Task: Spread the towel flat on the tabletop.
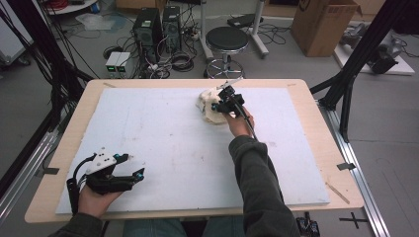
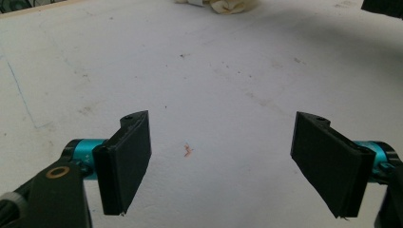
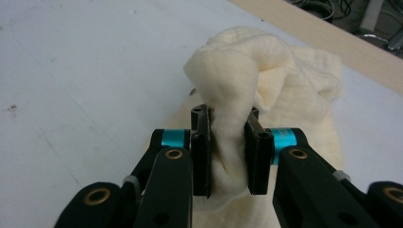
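Note:
A crumpled cream cloth (image 1: 207, 106) lies on the white foam board (image 1: 163, 143) toward the far middle of the table. My right gripper (image 3: 229, 156) is shut on a bunched fold of the cream cloth (image 3: 237, 80), its pads pressing both sides of the fabric. In the high view the right gripper (image 1: 221, 104) sits on the cloth's right side. My left gripper (image 1: 133, 167) rests near the board's front left corner, open with nothing between its jaws. In the left gripper view, the left gripper (image 2: 221, 164) faces bare board, and the cloth (image 2: 228, 5) lies far off at the top edge.
The wooden table (image 1: 316, 128) borders the board on all sides. Beyond it stand a black stool (image 1: 226, 42), computer towers (image 1: 148, 29) with cables, and a cardboard box (image 1: 323, 24). A black frame strut (image 1: 356, 64) rises at the right.

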Demonstrator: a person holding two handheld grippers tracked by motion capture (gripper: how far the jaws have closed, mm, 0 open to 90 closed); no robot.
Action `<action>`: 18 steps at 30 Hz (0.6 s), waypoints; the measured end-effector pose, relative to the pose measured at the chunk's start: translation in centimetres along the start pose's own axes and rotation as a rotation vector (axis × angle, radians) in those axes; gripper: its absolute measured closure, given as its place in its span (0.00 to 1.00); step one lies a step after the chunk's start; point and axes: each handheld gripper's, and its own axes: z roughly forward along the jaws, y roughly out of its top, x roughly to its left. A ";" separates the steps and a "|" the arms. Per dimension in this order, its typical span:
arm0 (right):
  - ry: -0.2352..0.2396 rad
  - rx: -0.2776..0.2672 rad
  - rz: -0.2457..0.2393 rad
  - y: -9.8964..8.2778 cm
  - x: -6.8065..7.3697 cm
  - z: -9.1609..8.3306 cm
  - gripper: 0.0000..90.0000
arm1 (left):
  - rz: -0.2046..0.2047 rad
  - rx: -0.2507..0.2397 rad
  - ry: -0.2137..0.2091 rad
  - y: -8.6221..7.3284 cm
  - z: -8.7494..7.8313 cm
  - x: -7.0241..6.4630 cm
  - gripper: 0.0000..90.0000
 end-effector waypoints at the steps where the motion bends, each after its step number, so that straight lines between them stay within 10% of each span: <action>1: 0.003 -0.015 -0.003 0.2 0.0 -0.6 0.85 | 0.003 0.000 0.000 0.0 0.0 0.0 0.24; 18: 0.078 -0.077 -0.020 1.2 1.5 -5.1 0.85 | 0.004 0.001 0.006 -0.2 -0.1 0.0 0.24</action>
